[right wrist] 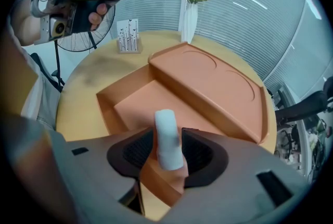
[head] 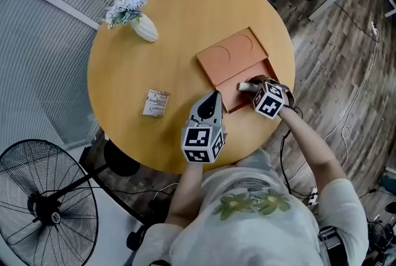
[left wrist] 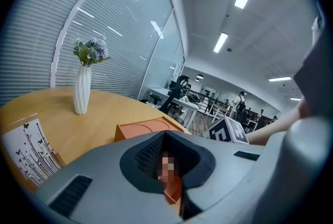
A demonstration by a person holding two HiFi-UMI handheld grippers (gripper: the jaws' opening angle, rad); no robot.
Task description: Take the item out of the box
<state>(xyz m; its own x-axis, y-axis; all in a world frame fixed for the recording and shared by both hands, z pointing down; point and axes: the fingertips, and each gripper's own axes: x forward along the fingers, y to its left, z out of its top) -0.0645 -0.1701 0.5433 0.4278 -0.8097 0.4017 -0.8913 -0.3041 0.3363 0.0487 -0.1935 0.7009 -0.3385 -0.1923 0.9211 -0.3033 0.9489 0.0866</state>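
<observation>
An orange box (head: 230, 55) lies on the round wooden table (head: 142, 70), its lid (right wrist: 208, 74) slid back so the shallow tray (right wrist: 140, 103) shows. My right gripper (head: 250, 85) is shut on a small white cylinder (right wrist: 167, 139), which stands between its jaws over the tray's near edge. In the head view the white cylinder (head: 245, 85) pokes out over the open part. My left gripper (head: 214, 96) is shut, its tip at the box's front left corner. Through its jaws only a bit of the orange box (left wrist: 148, 129) shows.
A white vase (head: 146, 29) with pale flowers stands at the table's far left. A small printed card (head: 156, 102) lies left of my left gripper. A black floor fan (head: 43, 209) stands beside the table. Cables trail over the wooden floor on the right.
</observation>
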